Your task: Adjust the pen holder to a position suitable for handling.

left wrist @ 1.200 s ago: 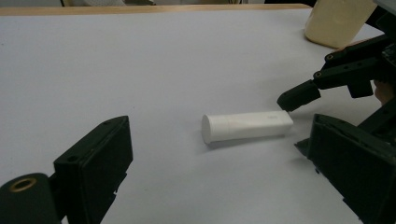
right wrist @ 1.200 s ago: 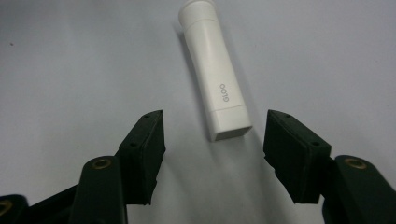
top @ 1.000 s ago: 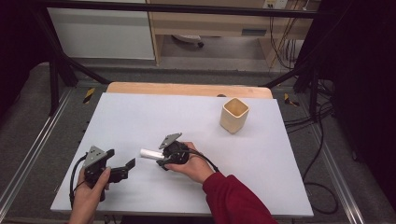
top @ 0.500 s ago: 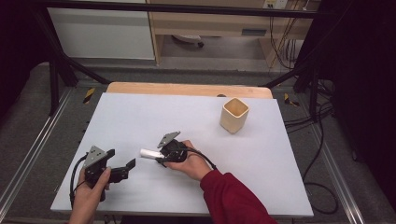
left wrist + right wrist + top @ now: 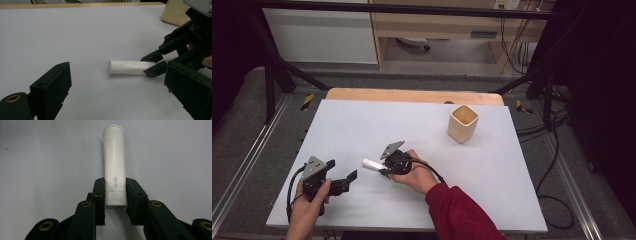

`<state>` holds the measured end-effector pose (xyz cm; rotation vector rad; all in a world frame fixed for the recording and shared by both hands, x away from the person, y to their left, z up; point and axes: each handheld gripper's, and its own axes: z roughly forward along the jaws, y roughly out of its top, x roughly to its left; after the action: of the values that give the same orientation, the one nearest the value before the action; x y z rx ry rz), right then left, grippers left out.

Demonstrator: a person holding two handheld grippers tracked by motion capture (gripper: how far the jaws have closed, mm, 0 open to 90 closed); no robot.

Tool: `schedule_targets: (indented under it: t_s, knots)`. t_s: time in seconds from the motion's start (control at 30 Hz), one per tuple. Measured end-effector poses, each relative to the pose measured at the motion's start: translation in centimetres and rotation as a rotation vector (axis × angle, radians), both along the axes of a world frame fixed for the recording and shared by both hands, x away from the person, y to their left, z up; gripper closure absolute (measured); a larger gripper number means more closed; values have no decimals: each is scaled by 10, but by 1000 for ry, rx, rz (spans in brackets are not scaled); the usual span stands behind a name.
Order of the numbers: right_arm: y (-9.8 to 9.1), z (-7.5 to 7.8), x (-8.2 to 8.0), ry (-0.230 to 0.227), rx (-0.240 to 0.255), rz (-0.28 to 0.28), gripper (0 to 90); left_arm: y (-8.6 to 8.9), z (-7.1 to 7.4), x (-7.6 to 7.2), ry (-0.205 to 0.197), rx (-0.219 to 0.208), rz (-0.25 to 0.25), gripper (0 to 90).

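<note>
One white tube (image 5: 114,165) on the table, flat end clamped in right gripper (image 5: 115,197), left gripper (image 5: 343,182) wide, nearby.

Red sleeve (image 5: 457,212) — black hand-held gripper (image 5: 382,169) with brass screws, grey plate.

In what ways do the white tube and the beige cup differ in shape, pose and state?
The white tube is slim and round with a flat crimped end; the beige cup is wide, squarish and open at the top. The tube lies flat on the white table, while the cup stands upright. The right gripper, whose jaws have just been closing, clamps the tube's crimped end; the cup stands free, far from both grippers. Both rest on the table.
</note>
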<state>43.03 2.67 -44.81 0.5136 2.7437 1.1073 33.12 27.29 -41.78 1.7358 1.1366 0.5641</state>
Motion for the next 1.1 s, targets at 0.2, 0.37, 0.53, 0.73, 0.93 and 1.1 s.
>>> schedule_targets:
  t_s: [0.2, 0.37, 0.53, 0.73, 0.93, 1.1]
  knots:
    - [-25, 14, -10, 11, 37, -33, 711, -7, -2, 0, 9, 20, -44, 75]
    - [-49, 21, -25, 9, 49, -60, 711, -23, -4, 0, -1, 46, -94, 73]
    - [-95, 24, -49, 12, 45, -92, 710, -49, -3, 4, -64, 82, -117, 81]
    - [-132, 16, -62, 16, 38, -143, 711, -87, -9, 13, -101, 122, -167, 78]
    - [-137, 20, -63, 12, 17, -167, 711, -102, -9, 3, -159, 208, -195, 73]
    - [-131, 24, -69, 16, 21, -152, 711, -100, -6, -4, -159, 205, -200, 73]
